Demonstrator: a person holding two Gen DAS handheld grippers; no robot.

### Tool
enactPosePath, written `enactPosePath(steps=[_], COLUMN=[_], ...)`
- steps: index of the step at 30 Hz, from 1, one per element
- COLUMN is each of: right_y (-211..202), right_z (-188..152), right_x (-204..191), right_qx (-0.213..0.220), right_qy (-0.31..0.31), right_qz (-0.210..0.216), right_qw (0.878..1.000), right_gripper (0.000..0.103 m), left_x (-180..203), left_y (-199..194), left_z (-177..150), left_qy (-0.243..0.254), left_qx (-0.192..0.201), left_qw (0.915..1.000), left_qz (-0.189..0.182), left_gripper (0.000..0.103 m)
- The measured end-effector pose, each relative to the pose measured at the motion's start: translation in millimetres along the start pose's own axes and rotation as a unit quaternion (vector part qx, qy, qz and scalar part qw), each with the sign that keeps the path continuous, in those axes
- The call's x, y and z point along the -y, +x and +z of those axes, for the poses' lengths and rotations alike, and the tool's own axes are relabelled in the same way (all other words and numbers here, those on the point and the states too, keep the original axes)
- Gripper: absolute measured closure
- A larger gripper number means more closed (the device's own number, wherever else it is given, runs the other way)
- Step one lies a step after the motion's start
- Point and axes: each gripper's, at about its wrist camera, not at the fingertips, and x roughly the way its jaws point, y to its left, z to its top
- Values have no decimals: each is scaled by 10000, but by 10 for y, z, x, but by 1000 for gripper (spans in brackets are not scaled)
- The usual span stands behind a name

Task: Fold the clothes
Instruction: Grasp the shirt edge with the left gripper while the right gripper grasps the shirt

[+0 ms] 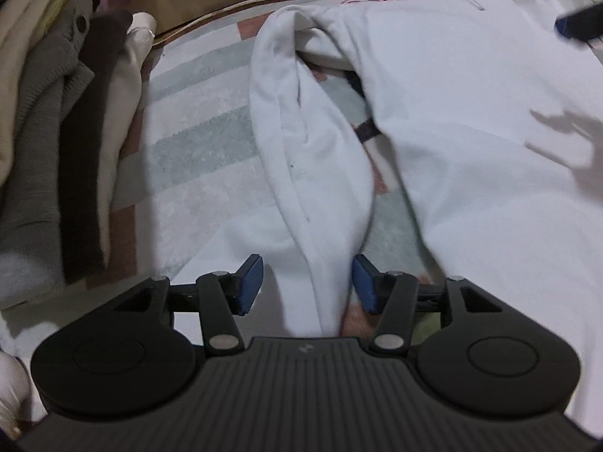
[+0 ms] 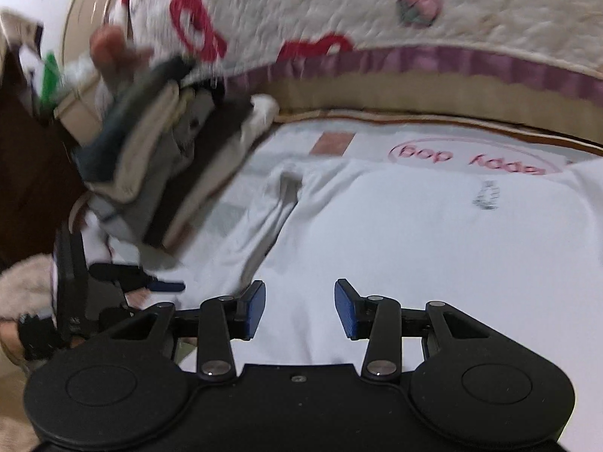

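Observation:
A white long-sleeved garment (image 1: 452, 113) lies spread on a striped mat (image 1: 196, 143). Its sleeve (image 1: 301, 143) runs down the middle of the left wrist view and passes between the blue pads of my left gripper (image 1: 307, 282), which is open around it. In the right wrist view the same garment (image 2: 414, 233) fills the middle, and my right gripper (image 2: 299, 307) is open and empty just above its body. The sleeve (image 2: 271, 211) lies to the left there. The other gripper shows at the left edge of the right wrist view (image 2: 143, 282) and at the top right of the left wrist view (image 1: 580, 24).
A stack of folded clothes in beige, grey and dark brown (image 1: 56, 120) sits at the left of the mat, and also shows in the right wrist view (image 2: 162, 158). A quilted cover with red print (image 2: 339, 22) lies behind the mat's far edge.

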Motion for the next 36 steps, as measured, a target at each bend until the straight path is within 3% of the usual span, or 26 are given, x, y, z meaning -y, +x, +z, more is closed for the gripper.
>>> enactPosePath(steps=[3, 4, 5, 6, 7, 9, 12, 14, 17, 22, 28, 29, 32, 36], right_y=[321, 411, 492, 557, 603, 682, 768, 820, 921, 1144, 1571, 1625, 1566, 969], right_z=[-11, -10, -6, -1, 5, 17, 63, 109, 176, 304, 426, 419, 382, 239], right_x=[-92, -110, -125, -137, -154, -200, -268, -331, -463, -588, -537, -470, -257, -266], right_qx=[-158, -191, -226, -253, -247, -190, -108, -84, -50, -8, 9, 2, 201, 787], right_qy=[-172, -167, -141, -106, -82, -52, 111, 65, -198, -315, -678, -657, -402, -61], right_qz=[-58, -44, -28, -26, -44, -102, -157, -254, -576, -1085, -1863, -1964, -1910, -1616], right_qw=[9997, 9997, 9996, 9996, 9997, 9998, 9998, 9996, 9981, 9936, 9801, 9783, 9806, 9837], right_gripper=[57, 57, 57, 57, 57, 57, 57, 56, 56, 53, 40, 41, 99, 99], left_x=[-75, -81, -75, -57, -39, -34, -84, -194, -453, -511, -566, -581, -642, -683], left_y=[116, 135, 139, 129, 118, 17, -192, -322, -503, -710, -847, -879, -970, -992], left_z=[65, 89, 116, 147, 178, 234, 329, 371, 382, 305, 260, 252, 236, 162], left_qy=[-97, -54, 55, 230, 405, 720, 1065, 971, 426, 388, -446, -576, -977, -1480], left_qx=[69, 134, 197, 258, 318, 681, 1387, 1712, 1994, 2544, 3015, 3076, 3222, 3309], left_qw=[9997, 9997, 9997, 9993, 9980, 9910, 9678, 9567, 9504, 9258, 9186, 9165, 9102, 9011], left_qz=[-191, -206, -97, 136, 369, 904, 1813, 2143, 2349, 2770, 2515, 2492, 2413, 2378], left_gripper=[49, 55, 65, 87, 92, 94, 94, 94, 94, 95, 95, 95, 95, 95])
